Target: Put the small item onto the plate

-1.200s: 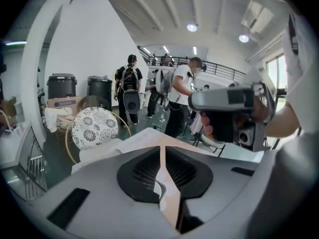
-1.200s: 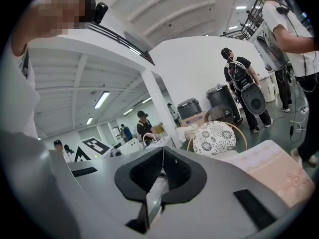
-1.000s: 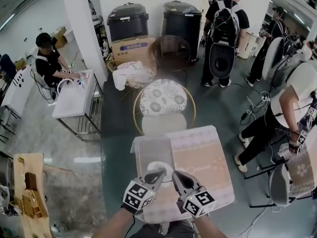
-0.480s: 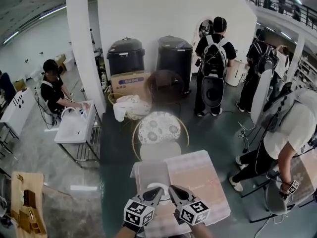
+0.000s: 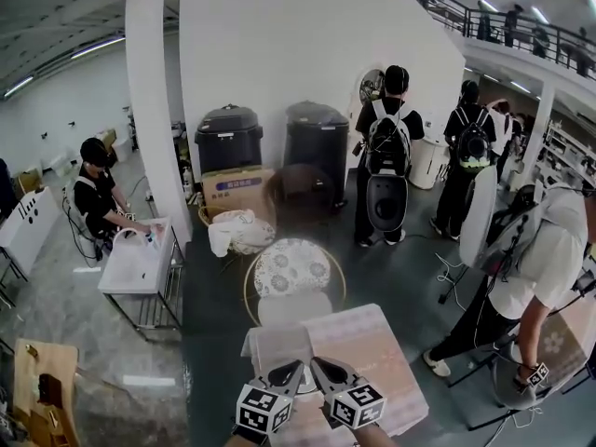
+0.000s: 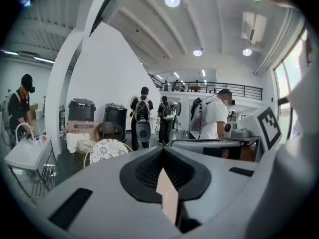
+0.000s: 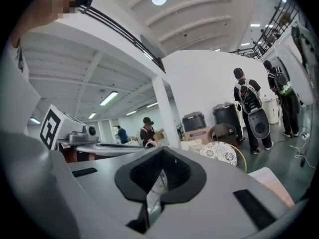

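In the head view my left gripper (image 5: 294, 371) and right gripper (image 5: 318, 365) are held side by side at the bottom edge, over the near part of a table with a pink cloth (image 5: 377, 361). Only a sliver of the white plate (image 5: 302, 382) shows between their tips. No small item shows on the table. In the left gripper view the left gripper (image 6: 163, 156) has its jaws together, with a tan sliver in the slit. The right gripper (image 7: 162, 156) is also closed, with a crinkled silvery sliver in its slit. I cannot tell whether either sliver is a held thing.
A round chair with a lace cushion (image 5: 293, 273) stands just beyond the table. Behind it are two dark bins (image 5: 228, 138) and a cardboard box (image 5: 235, 186). People stand at the right (image 5: 540, 268) and back (image 5: 386, 147); one works at a sink trolley (image 5: 138, 264) on the left.
The head view has tilted upward, so the table and both grippers have slid toward the bottom edge. The grippers stay side by side over the plate with jaws closed.
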